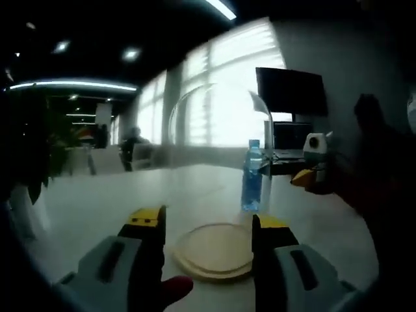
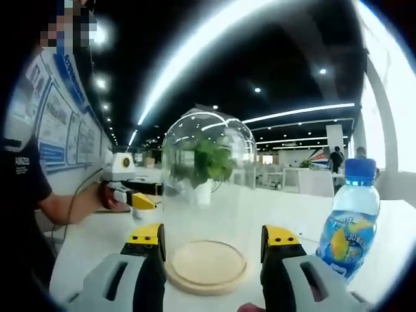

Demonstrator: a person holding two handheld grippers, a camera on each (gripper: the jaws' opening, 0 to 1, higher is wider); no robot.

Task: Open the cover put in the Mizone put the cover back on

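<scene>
On a white tabletop (image 2: 84, 247) in a bright open office, a clear glass dome (image 2: 208, 188) is seen seated on its round wooden base (image 2: 207, 265), the cover not yet lifted. The right claw (image 2: 211, 250) is held wide, its yellow-tipped jaws set to either side of the base and touching nothing. From the opposite side, the left claw (image 1: 207, 227) is likewise spread wide and empty, the same dome (image 1: 221, 149) and base (image 1: 213, 250) framed between its jaws. The Mizone bottle (image 2: 351, 218), blue-capped and upright, is placed just beside the dome, outside it; in the left gripper view the bottle (image 1: 252, 177) is seen through and past the glass.

Trouble is judged most likely at the lift. Smooth curved glass may slip from a two-jaw grip if it is pinched off-centre, and the base may be dragged along. With the bottle so near, it could be knocked over by a tilted dome or a swinging jaw.
</scene>
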